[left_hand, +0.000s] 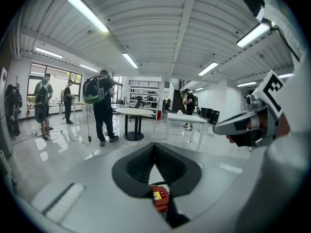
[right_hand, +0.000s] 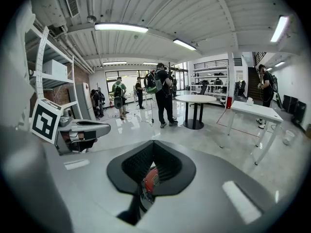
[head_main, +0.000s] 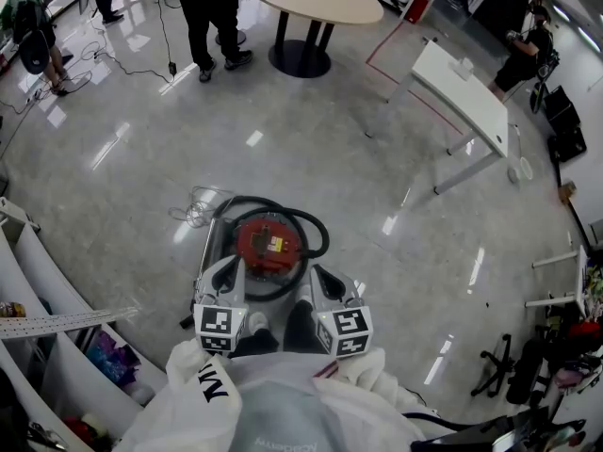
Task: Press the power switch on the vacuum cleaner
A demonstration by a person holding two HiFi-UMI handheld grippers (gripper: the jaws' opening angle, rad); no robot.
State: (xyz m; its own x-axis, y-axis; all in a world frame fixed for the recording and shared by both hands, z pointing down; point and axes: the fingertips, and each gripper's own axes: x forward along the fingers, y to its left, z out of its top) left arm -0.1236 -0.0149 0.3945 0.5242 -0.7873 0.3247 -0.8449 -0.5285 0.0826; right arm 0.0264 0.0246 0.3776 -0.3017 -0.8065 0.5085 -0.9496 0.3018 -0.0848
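Red vac (head_main: 268, 243) just ahead, btw left gripper (head_main: 222, 279) & right gripper (head_main: 326, 286).

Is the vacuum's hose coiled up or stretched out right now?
Coiled: in the head view the black hose loops around the red vacuum cleaner, not stretched away from it.

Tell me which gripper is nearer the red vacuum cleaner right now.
Left, narrowly. The left gripper hangs at the vacuum cleaner's lower-left edge; the right gripper sits just off its lower-right side, over the black hose.
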